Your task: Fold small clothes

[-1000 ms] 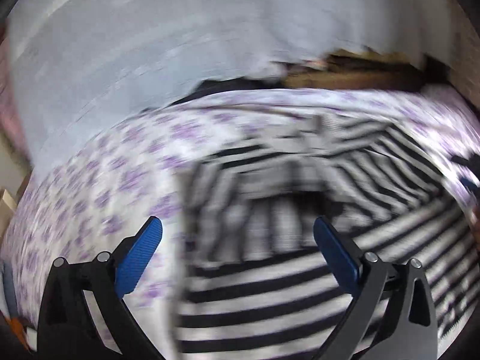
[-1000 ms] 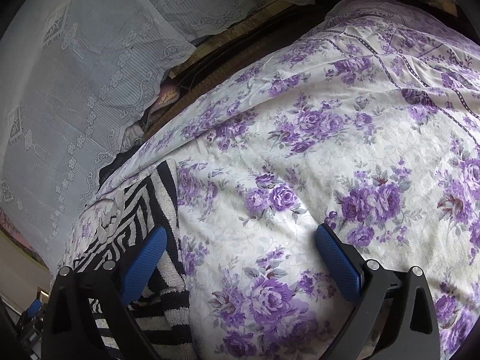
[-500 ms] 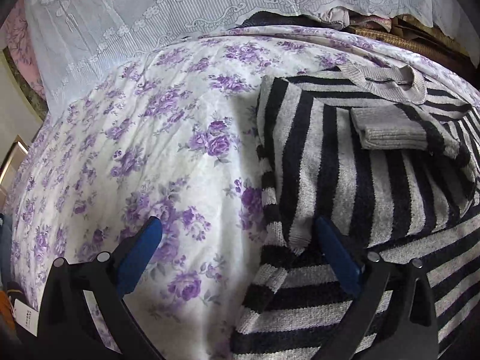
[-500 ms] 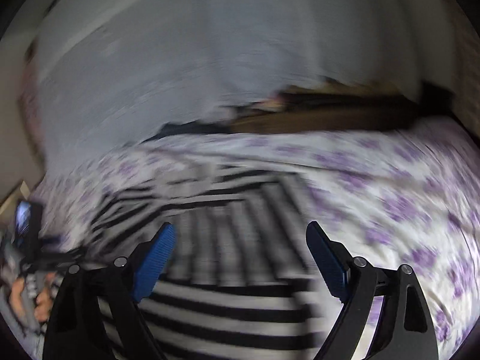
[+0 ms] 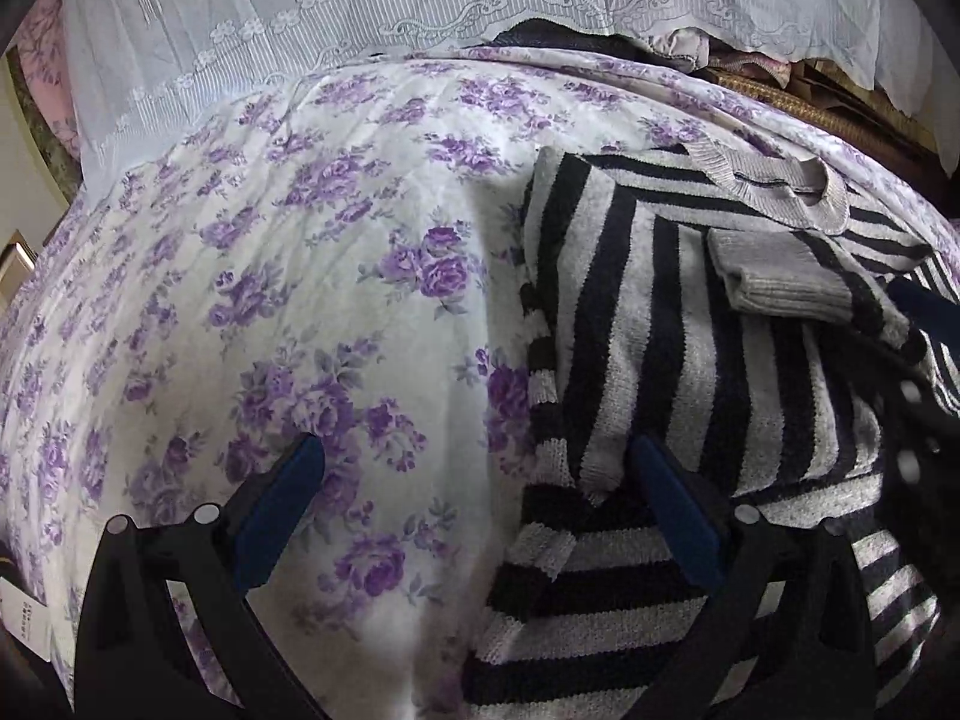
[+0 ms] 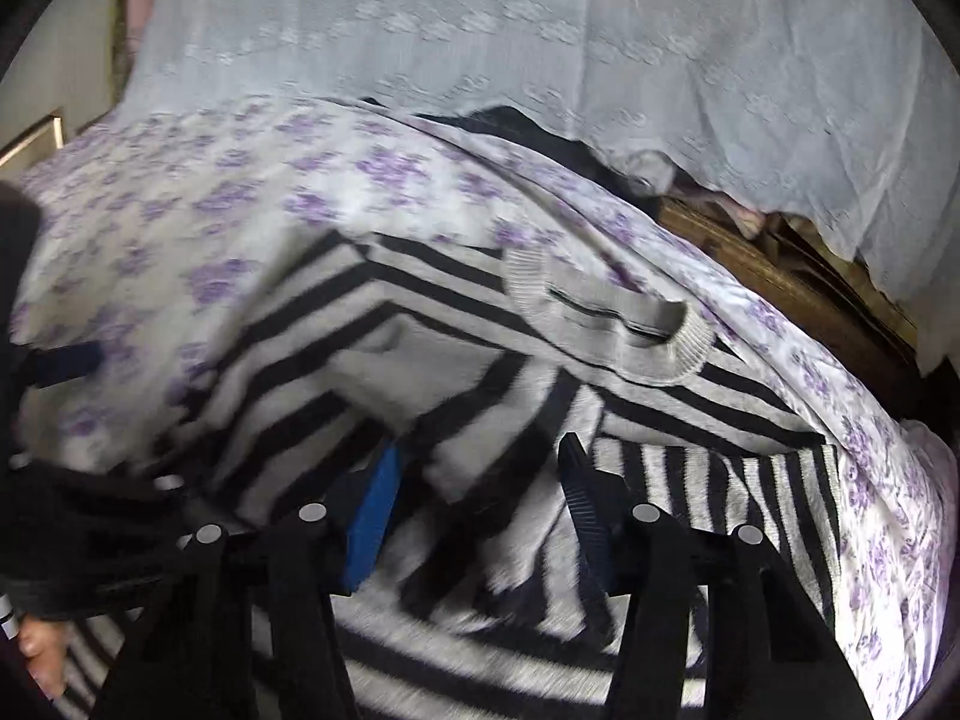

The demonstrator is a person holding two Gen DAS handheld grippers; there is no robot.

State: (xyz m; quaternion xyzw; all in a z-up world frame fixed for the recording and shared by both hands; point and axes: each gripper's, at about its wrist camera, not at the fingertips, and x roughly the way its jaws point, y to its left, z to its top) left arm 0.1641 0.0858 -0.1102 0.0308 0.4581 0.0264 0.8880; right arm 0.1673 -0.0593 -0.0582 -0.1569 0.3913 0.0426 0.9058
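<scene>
A black-and-grey striped sweater [image 5: 660, 360] lies flat on the floral bedsheet [image 5: 270, 300], with one sleeve folded across its chest and the grey cuff [image 5: 780, 282] on top. My left gripper [image 5: 477, 480] stands open over the sweater's left edge: one finger is above the sheet, the other above the knit. My right gripper [image 6: 477, 480] hovers low over the sweater [image 6: 420, 372] below its grey collar [image 6: 606, 324]. Its jaws are closing with a striped fold between them, and the blurred picture shows no firm pinch. The left gripper's blue pad [image 6: 60, 363] shows at that view's left edge.
A white lace cloth [image 5: 420, 12] hangs behind the bed, with a brown woven mat [image 5: 840, 114] and dark bundled fabric under its hem. The person's hand [image 6: 42, 654] shows at the lower left. A paper tag [image 5: 24, 612] lies at the sheet's near left.
My right gripper swung from the bare floral sheet over onto the sweater, rolled level, and its jaws narrowed. My left gripper dropped to the sweater's left edge, then held still.
</scene>
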